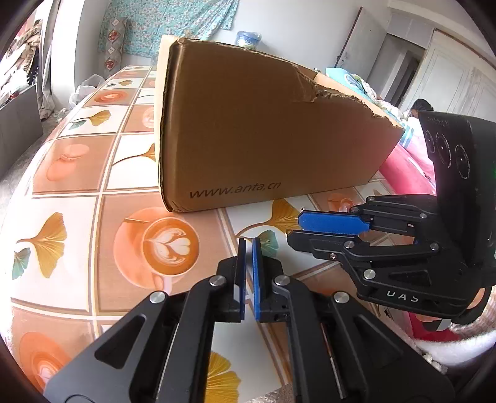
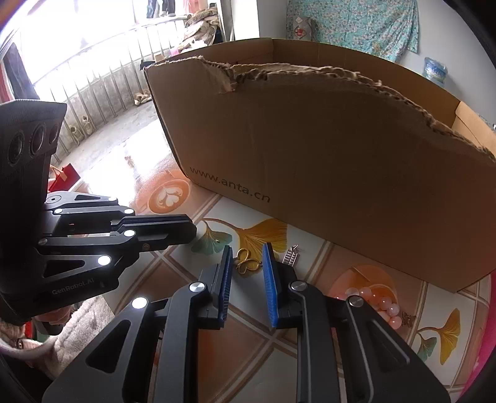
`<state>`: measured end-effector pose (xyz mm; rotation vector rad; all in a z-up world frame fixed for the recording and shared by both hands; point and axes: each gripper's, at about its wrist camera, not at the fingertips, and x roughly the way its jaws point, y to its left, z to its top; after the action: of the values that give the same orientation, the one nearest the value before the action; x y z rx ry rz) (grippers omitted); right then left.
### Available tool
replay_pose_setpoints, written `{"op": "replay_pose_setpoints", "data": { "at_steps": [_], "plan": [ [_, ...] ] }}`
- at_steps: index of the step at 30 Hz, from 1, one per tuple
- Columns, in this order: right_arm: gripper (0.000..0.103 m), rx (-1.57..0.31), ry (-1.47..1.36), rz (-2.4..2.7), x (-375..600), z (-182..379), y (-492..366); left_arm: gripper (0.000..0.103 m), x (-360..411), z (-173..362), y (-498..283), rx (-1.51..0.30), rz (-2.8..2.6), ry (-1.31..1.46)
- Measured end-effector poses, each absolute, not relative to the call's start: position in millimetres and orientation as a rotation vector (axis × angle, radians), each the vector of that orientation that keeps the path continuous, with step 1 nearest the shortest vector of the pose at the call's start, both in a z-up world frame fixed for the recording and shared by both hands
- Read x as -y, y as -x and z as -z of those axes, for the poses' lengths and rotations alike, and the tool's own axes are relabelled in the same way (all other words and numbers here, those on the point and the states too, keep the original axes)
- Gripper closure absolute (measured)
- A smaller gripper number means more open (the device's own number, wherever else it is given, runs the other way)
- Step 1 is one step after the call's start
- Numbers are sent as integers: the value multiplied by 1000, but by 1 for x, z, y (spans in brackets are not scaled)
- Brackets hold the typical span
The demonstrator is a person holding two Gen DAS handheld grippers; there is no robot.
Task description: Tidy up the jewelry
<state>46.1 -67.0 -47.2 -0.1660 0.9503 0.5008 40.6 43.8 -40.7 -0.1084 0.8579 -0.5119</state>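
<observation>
Right tongs [image 2: 248,272] astride gold clasp [image 2: 246,262], box [image 2: 341,148] behind

Room, daylit. White plaster walls [image 1: 303,28]. Turquoise floral cloth hanging [image 2: 356,28] pinned to the wall. White panelled wardrobe doors [image 1: 446,77], beside a grey open door [image 1: 356,46]. Bright window with pale vertical railing bars [image 2: 93,71], strongly overexposed. Grey concrete floor [image 2: 130,124], with pairs of shoes along the railing. Table under a glossy tile-print oilcloth with coffee cups and ginkgo leaves [image 1: 71,201].
</observation>
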Motion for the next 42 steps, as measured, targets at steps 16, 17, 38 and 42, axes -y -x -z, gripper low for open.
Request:
{"op": "replay_pose_setpoints", "data": {
  "at_steps": [16,17,38,42],
  "plan": [
    [82,-1016,288,-601,51,45,-54,100,-61,39,-36,-845,506,136],
    [82,-1023,286,-606,52,45,-55,100,-60,39,-36,-845,507,137],
    [89,-1032,283,-658,57,45,-52,100,-59,41,-35,-846,501,141],
    [103,-1043,254,-657,61,45,-53,100,-59,41,-35,-845,498,140]
  ]
}}
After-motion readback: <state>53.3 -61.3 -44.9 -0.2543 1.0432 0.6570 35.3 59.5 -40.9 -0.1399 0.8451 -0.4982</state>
